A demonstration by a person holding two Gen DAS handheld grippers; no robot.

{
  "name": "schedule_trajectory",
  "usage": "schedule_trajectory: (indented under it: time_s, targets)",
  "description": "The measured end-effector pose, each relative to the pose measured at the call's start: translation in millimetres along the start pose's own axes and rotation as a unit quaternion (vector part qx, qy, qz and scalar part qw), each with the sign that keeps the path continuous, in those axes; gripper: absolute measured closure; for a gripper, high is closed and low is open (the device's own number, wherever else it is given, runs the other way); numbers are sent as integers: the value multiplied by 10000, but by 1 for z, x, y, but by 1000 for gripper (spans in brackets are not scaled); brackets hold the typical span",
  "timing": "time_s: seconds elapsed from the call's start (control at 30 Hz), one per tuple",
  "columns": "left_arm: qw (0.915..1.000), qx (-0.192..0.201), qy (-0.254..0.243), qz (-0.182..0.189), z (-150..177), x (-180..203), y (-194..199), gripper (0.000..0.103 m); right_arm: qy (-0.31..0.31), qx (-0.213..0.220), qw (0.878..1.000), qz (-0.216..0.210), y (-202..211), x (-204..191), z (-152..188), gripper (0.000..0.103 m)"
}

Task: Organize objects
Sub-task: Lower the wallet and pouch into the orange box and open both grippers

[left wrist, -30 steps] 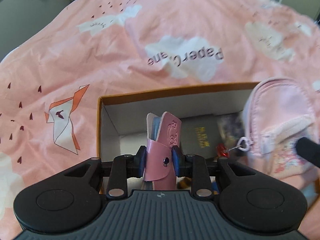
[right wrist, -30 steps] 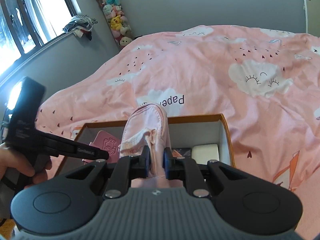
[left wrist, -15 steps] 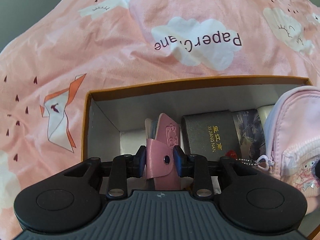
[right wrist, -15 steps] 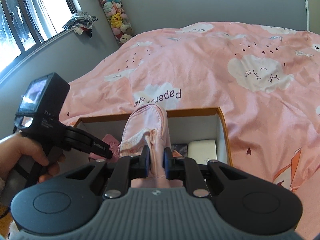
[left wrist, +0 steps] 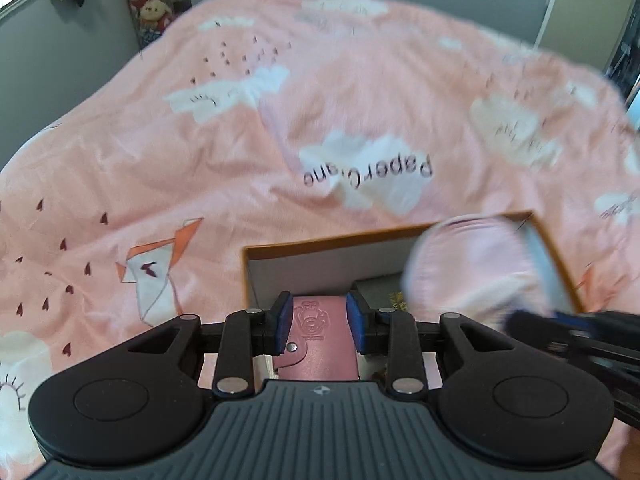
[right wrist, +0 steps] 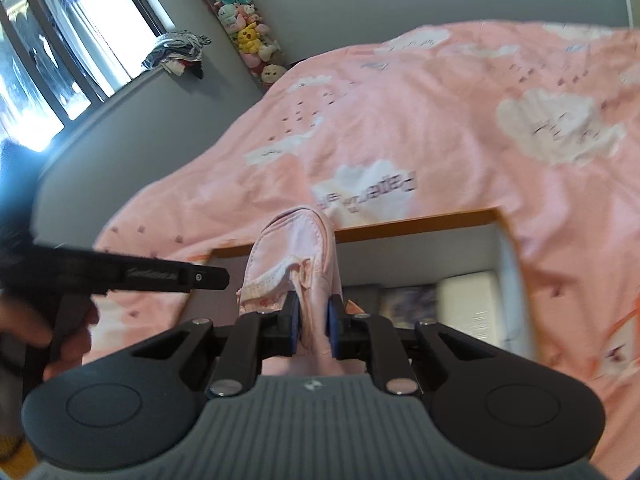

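Observation:
An orange-rimmed cardboard box (left wrist: 340,240) (right wrist: 420,224) lies on the bed. My left gripper (left wrist: 319,322) hovers over its left end with its jaws apart. Between and below the fingers, a pink embossed wallet (left wrist: 320,340) lies face up in the box, and the pads do not seem to press on it. From the right wrist view the left gripper (right wrist: 218,276) shows side-on with nothing hanging from it. My right gripper (right wrist: 313,320) is shut on a pale pink pouch (right wrist: 296,256) (left wrist: 472,268) held upright over the box.
Inside the box are a dark booklet (left wrist: 380,288), a picture card (right wrist: 408,300) and a white case (right wrist: 468,300). The pink cloud-print bedcover (left wrist: 280,140) spreads all around. A person's hand (right wrist: 60,332) holds the left gripper. A tube of plush toys (right wrist: 248,40) stands by the far wall.
The left gripper has risen and its jaws have widened. The wallet, gripped upright on its edge before, now lies flat below. The right gripper still holds the pouch.

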State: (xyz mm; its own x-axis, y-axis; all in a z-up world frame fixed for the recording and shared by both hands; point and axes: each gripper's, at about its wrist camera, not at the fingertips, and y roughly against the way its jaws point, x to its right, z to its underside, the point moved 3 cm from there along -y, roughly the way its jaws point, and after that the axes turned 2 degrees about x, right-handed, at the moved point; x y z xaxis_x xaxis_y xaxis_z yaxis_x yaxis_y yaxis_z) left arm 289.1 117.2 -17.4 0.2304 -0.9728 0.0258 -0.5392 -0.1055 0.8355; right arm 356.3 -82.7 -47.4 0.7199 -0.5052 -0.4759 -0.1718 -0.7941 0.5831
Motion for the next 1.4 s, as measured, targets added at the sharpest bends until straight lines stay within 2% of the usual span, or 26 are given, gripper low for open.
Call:
schedule_trajectory:
  time_s: [0.17, 0.3, 0.4, 0.57, 0.8, 0.93, 1.07, 1.2, 1.27, 1.33, 1.4]
  targets:
    - [9963, 485, 635, 324, 16, -30, 36, 66, -271, -293, 9992, -69, -35, -24, 5, 88]
    - [9914, 759, 1044, 203, 36, -53, 42, 65, -408, -559, 9976, 61, -64, -33, 12, 88]
    - [9860, 765, 1472, 144, 54, -71, 36, 65, -560, -676, 9960, 191, -79, -32, 16, 88]
    - [9813, 664, 1792, -209, 77, -90, 18, 65, -724, -861, 9930, 371, -100, -31, 23, 88]
    - [9714, 585, 2299, -131, 104, -95, 5, 65, -623, -1180, 9897, 528, -121, -37, 29, 87]
    - [9708, 552, 2329, -176, 114, -93, 2, 65, -369, -1359, 9869, 784, -128, -42, 29, 84]
    - [9738, 608, 2174, -273, 119, -87, 5, 65, -11, -1468, 9838, 1029, -132, -49, 33, 78]
    - [9740, 716, 2141, -202, 121, -84, 14, 65, 219, -1279, 9850, 1134, -126, -51, 30, 73]
    - [9735, 815, 2137, -70, 120, -82, 20, 65, 610, -995, 9854, 1239, -117, -60, 27, 65]
    - [9735, 919, 2093, -103, 119, -80, 28, 65, 1061, -749, 9818, 1385, -106, -71, 25, 64]
    - [9731, 1076, 2033, -126, 120, -77, 38, 65, 1330, -482, 9807, 1346, -89, -79, 24, 63]
